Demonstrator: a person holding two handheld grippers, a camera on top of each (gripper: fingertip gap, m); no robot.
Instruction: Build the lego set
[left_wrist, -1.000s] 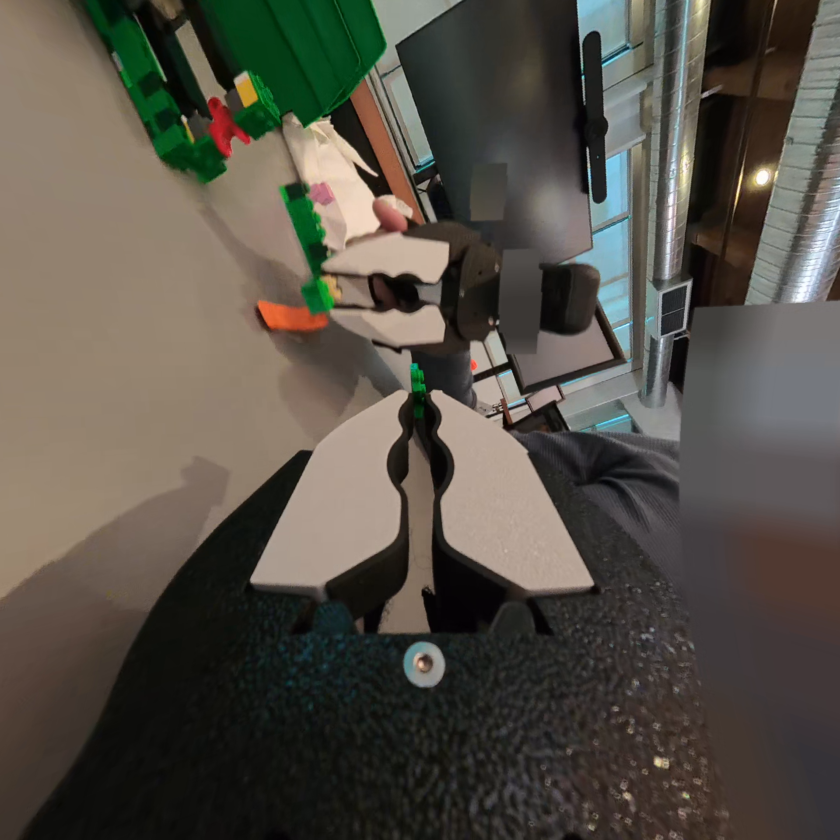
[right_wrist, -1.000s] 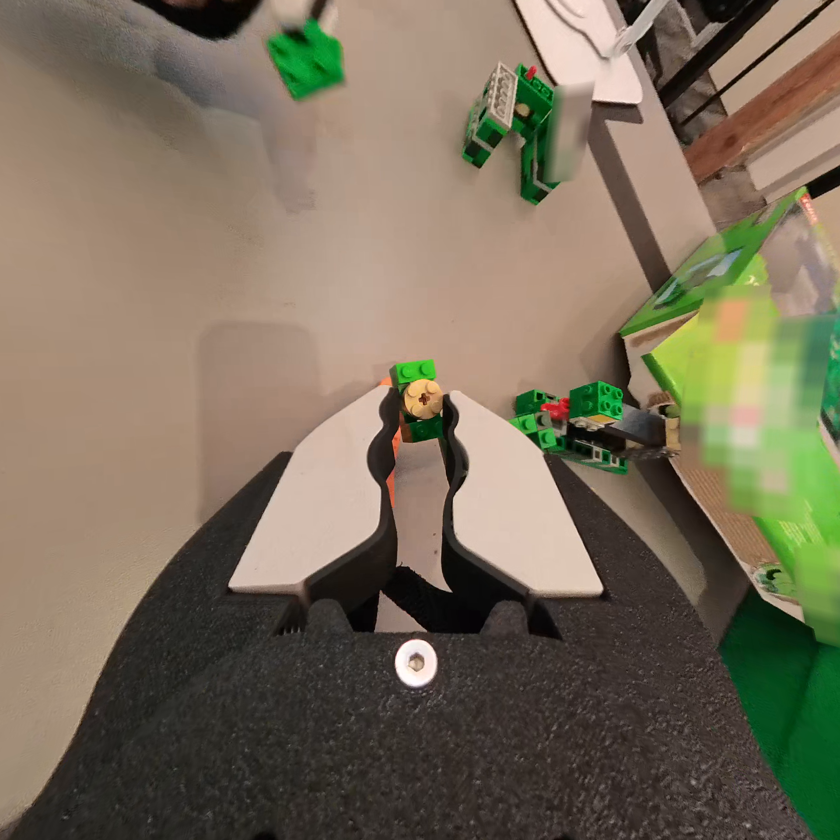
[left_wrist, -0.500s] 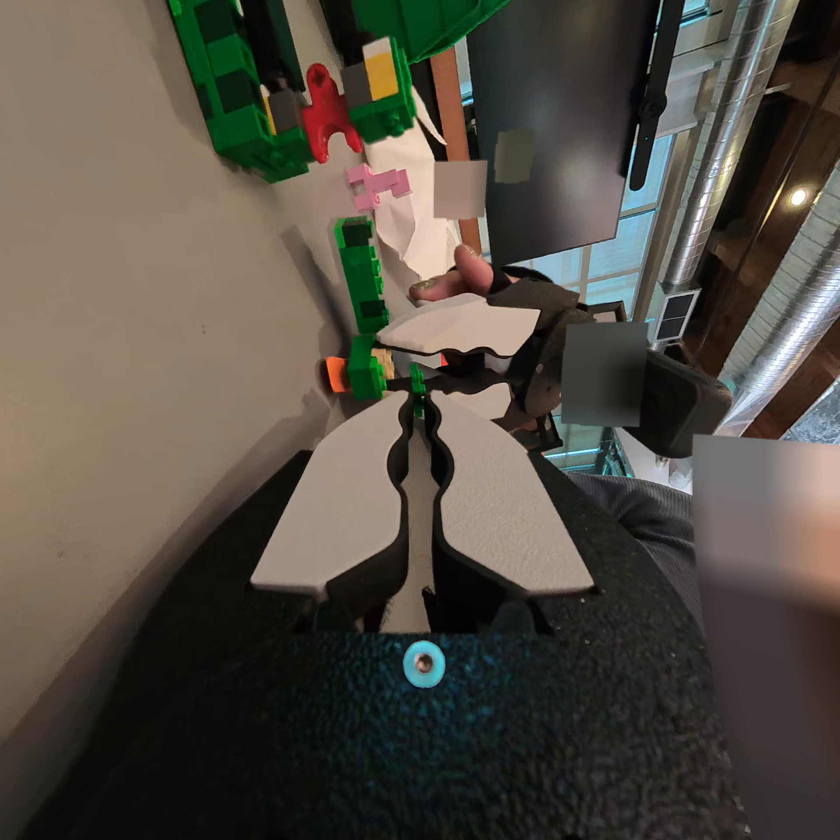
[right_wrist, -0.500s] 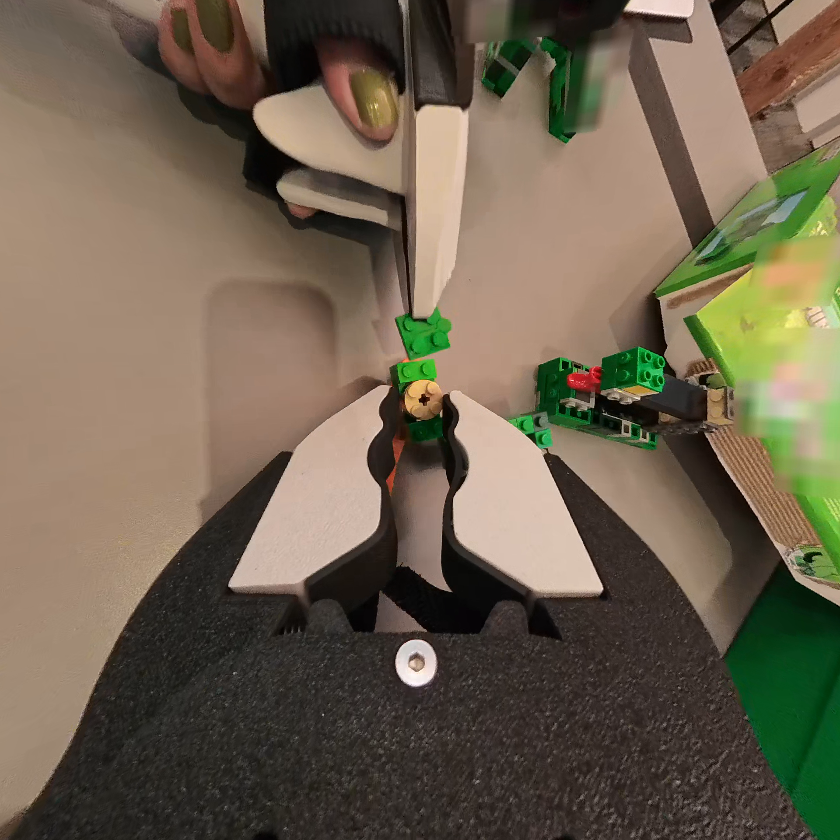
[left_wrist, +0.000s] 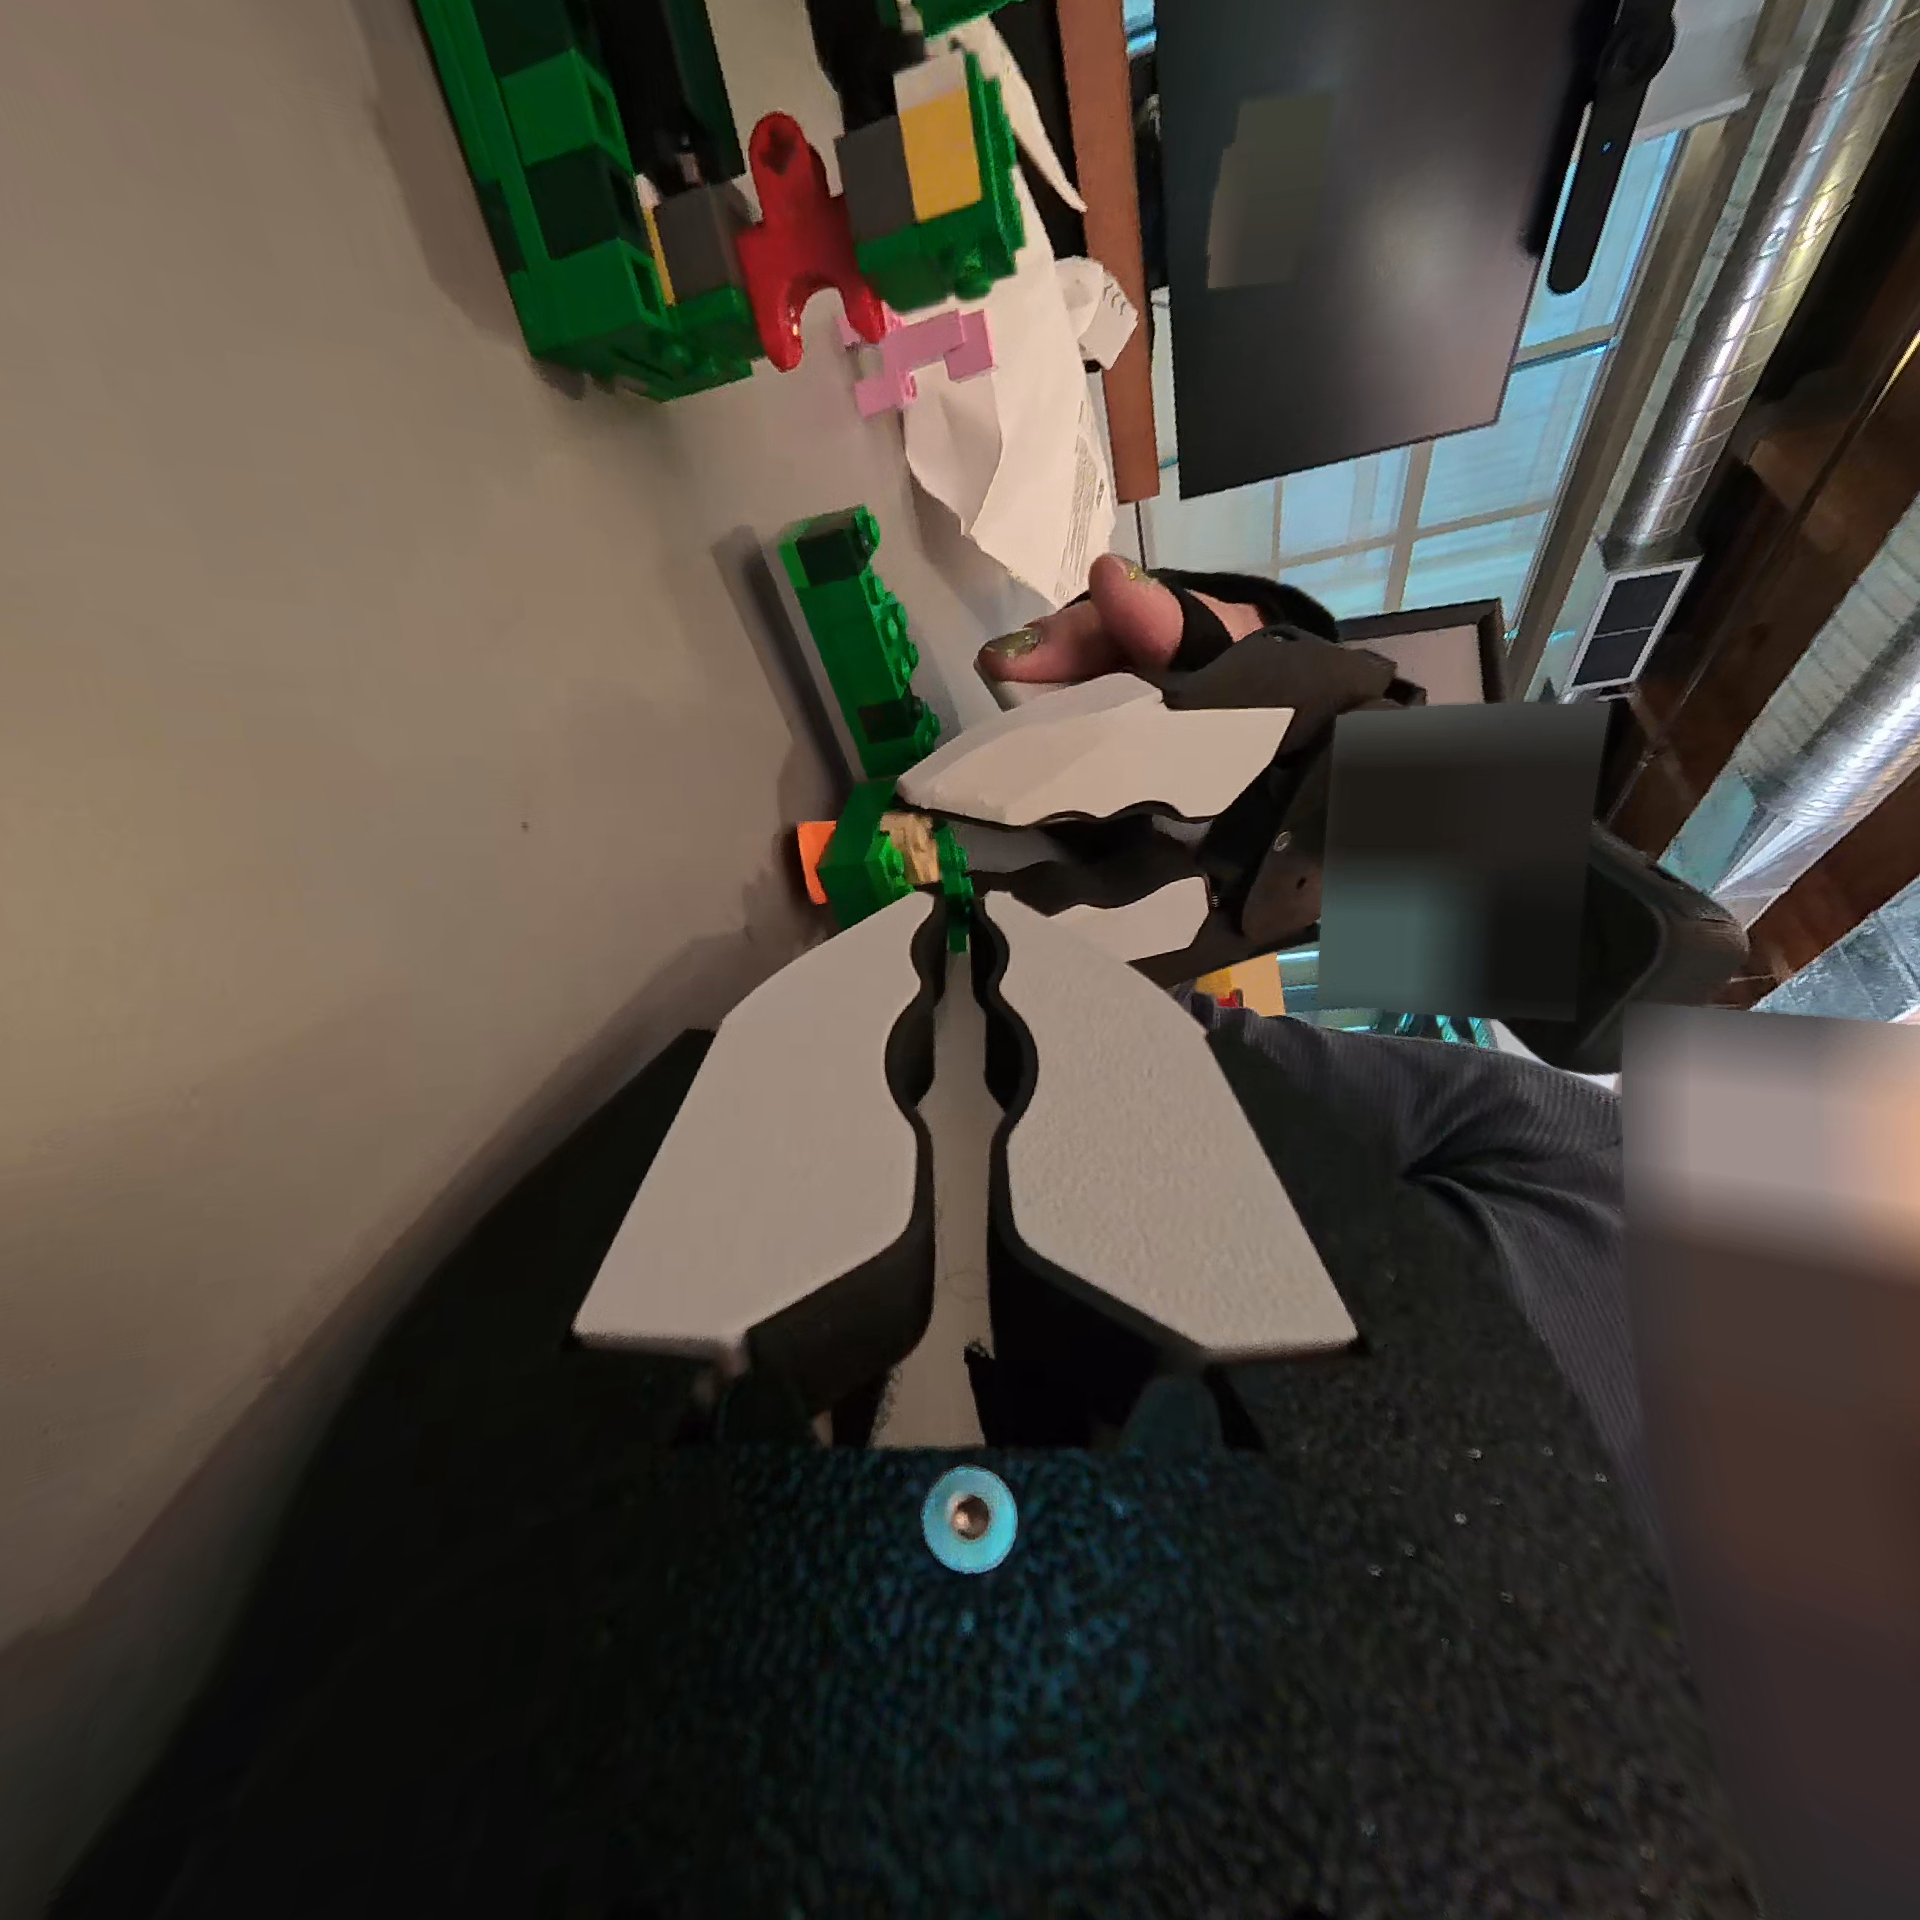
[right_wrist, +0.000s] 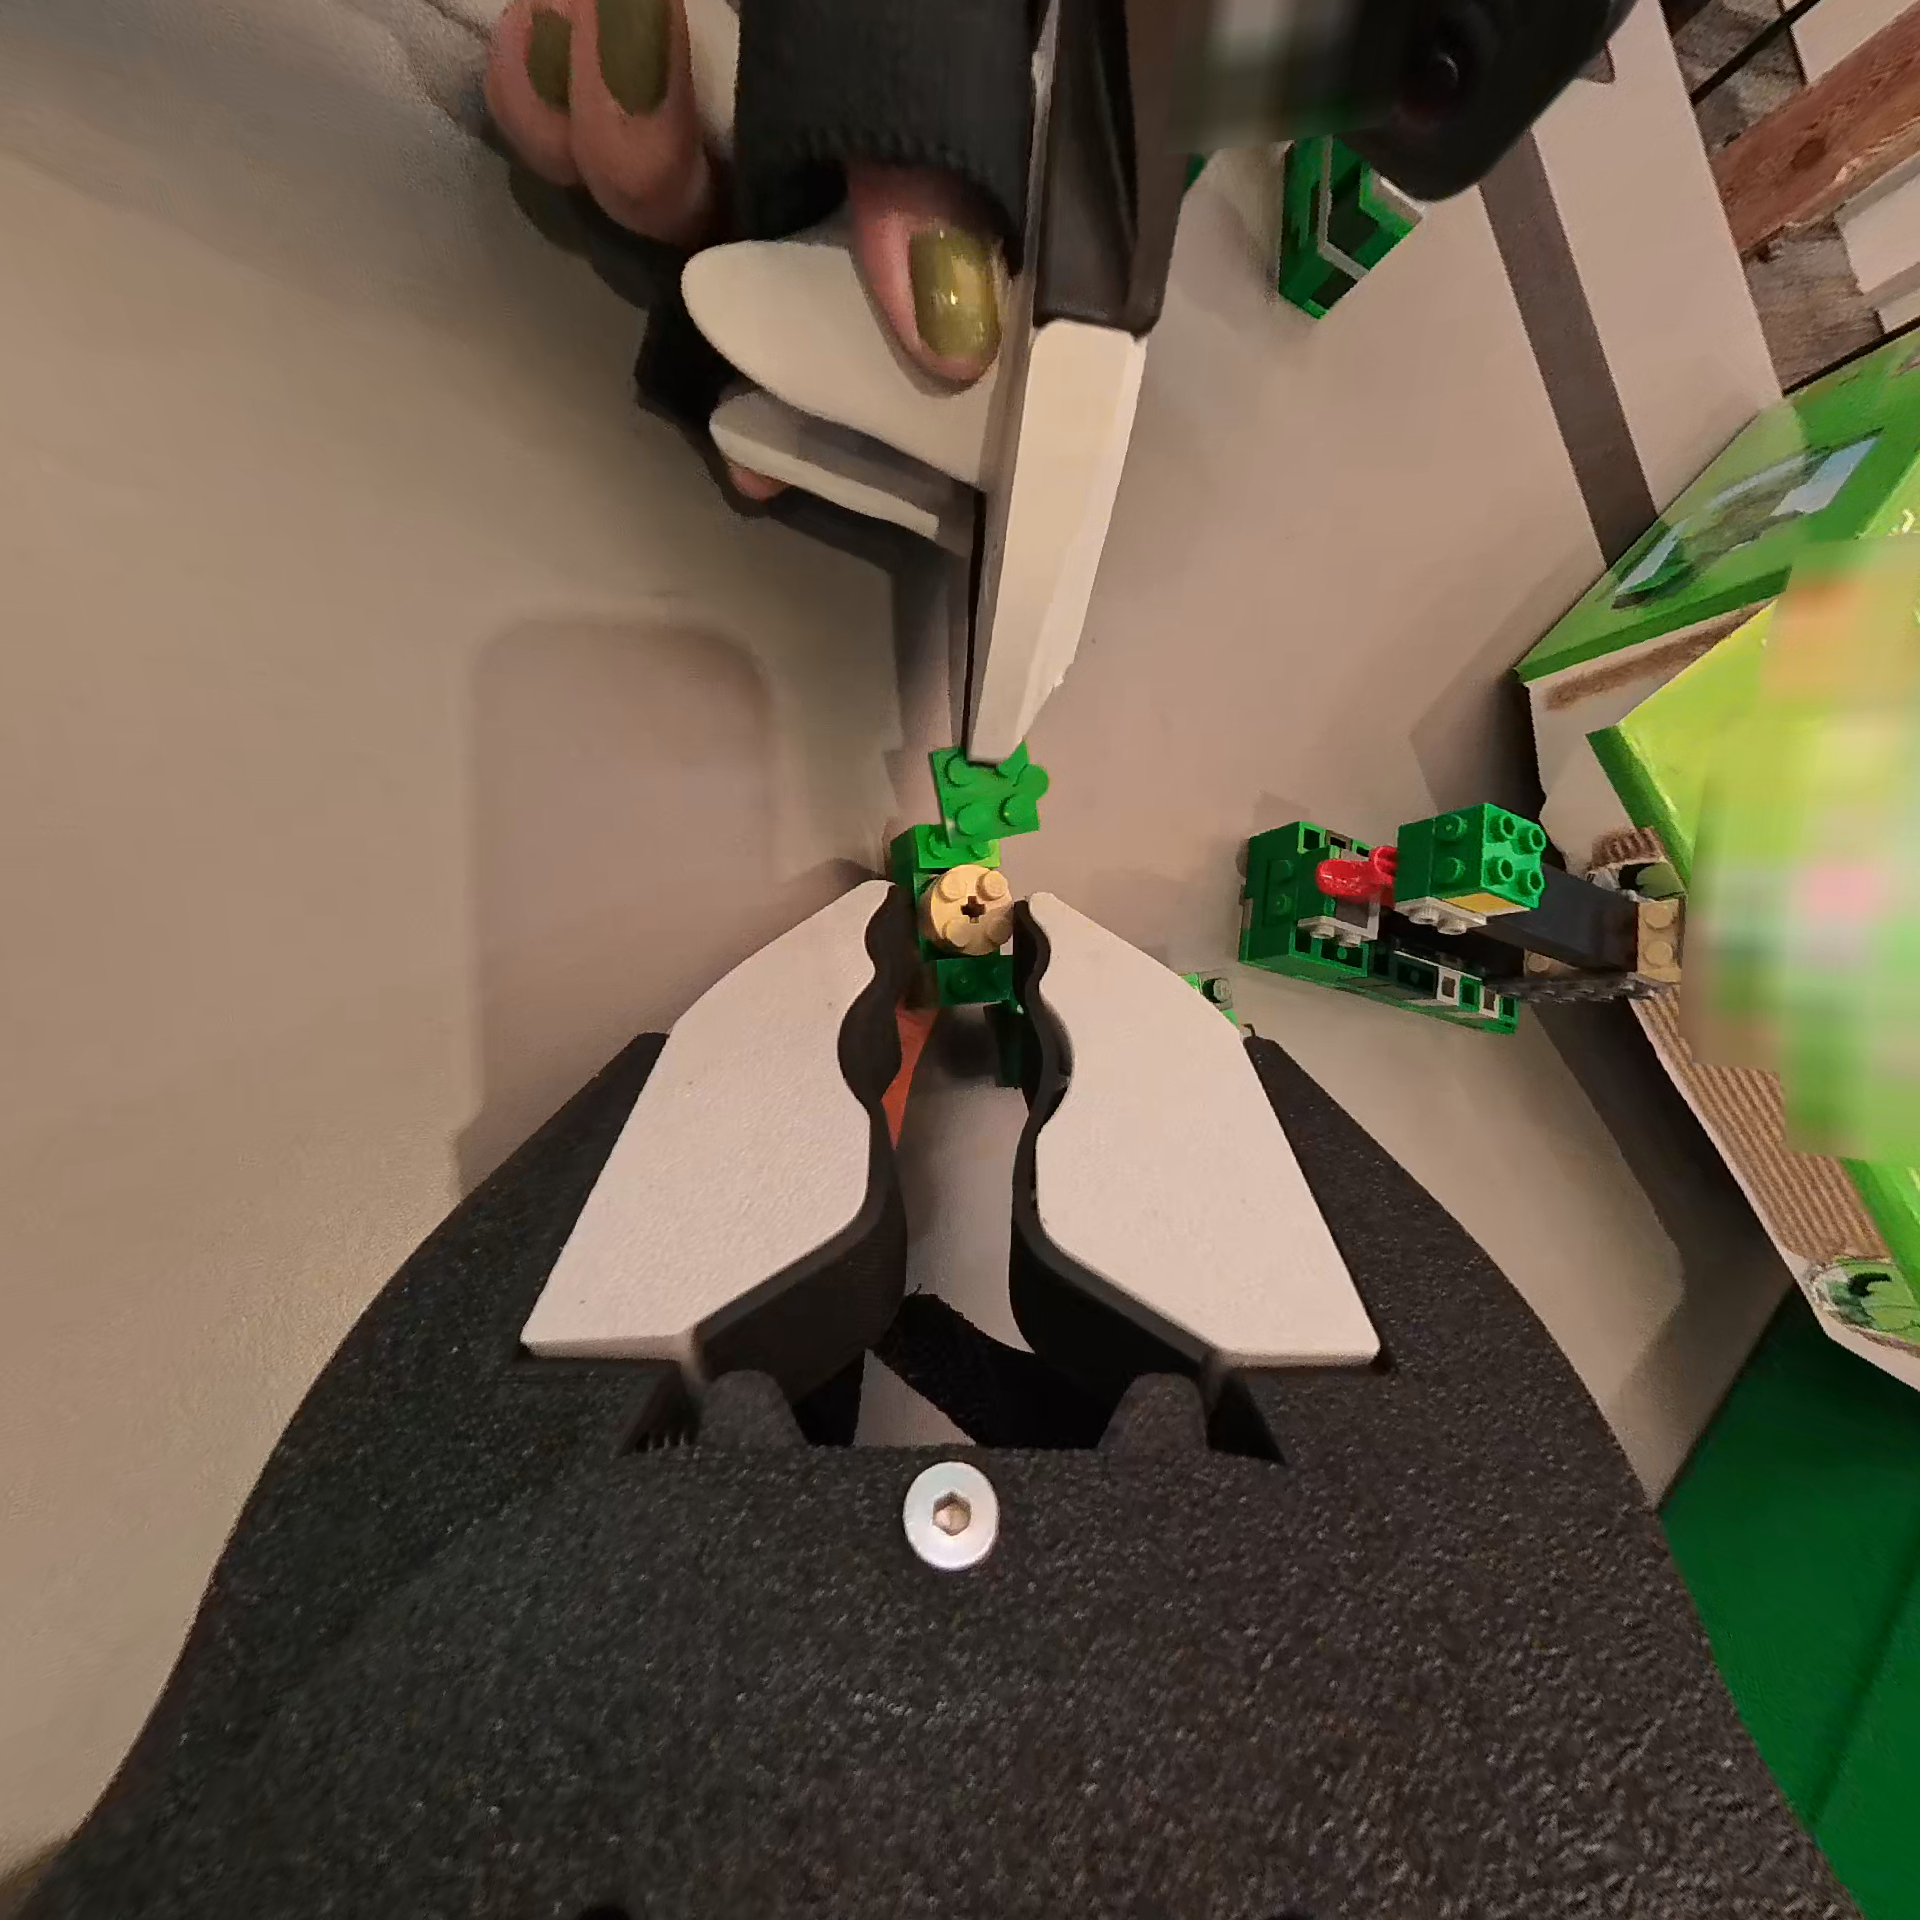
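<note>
The small green plate (right_wrist: 987, 795) sits pinched at the tip of your left gripper (left_wrist: 958, 920), its lower corner just touching the top of the sub-assembly (right_wrist: 961, 920), a short green stack with a tan round piece on its face. That stack is clenched in your right gripper (right_wrist: 951, 914), held above the table (right_wrist: 312, 727) and well clear of it, probably so you can brace it against the push. You hold the plate by one edge, which leaves its free half able to meet the studs. It looks tilted against the stack, so it likely needs squaring before you press, though from the left wrist view the plate is edge-on and I can't tell how well the studs line up. An orange piece (left_wrist: 816, 860) shows just behind the stack. Farther off on the table lie a green strip (left_wrist: 857, 644), the bigger build (right_wrist: 1392, 914) with its red part, and the set's box (right_wrist: 1745, 790) at the table's edge.
</note>
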